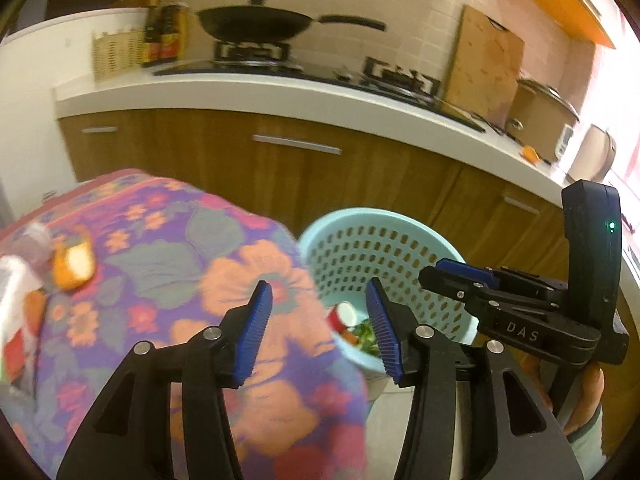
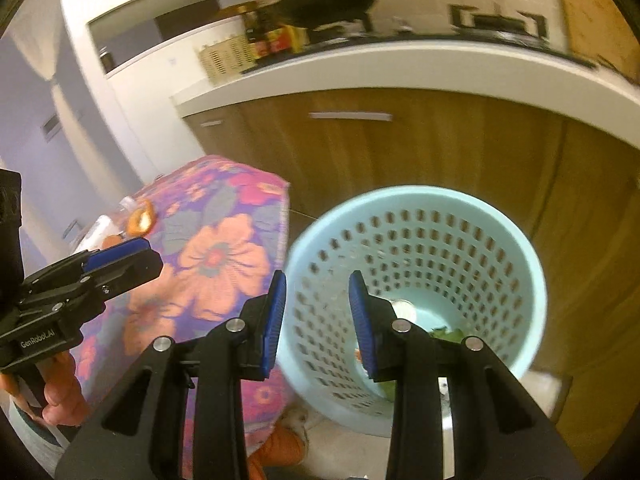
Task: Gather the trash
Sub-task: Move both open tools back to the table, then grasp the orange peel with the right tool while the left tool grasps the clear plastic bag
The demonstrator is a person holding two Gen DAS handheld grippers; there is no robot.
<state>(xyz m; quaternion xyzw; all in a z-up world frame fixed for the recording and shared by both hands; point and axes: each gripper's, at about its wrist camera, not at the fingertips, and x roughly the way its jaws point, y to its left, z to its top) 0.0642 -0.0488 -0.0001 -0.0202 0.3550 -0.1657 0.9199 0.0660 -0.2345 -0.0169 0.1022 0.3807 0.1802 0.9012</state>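
A light blue perforated waste basket stands on the floor beside a table with a floral cloth; it also shows in the left wrist view. It holds green leaves, a white cup and other scraps. An orange peel and other litter lie at the table's far left; the peel shows in the right wrist view. My left gripper is open and empty above the table's edge. My right gripper is open and empty above the basket's near rim.
Wooden kitchen cabinets under a white counter stand behind the basket. On the counter are a wok on a stove, bottles, a wicker basket, a cutting board and a pot.
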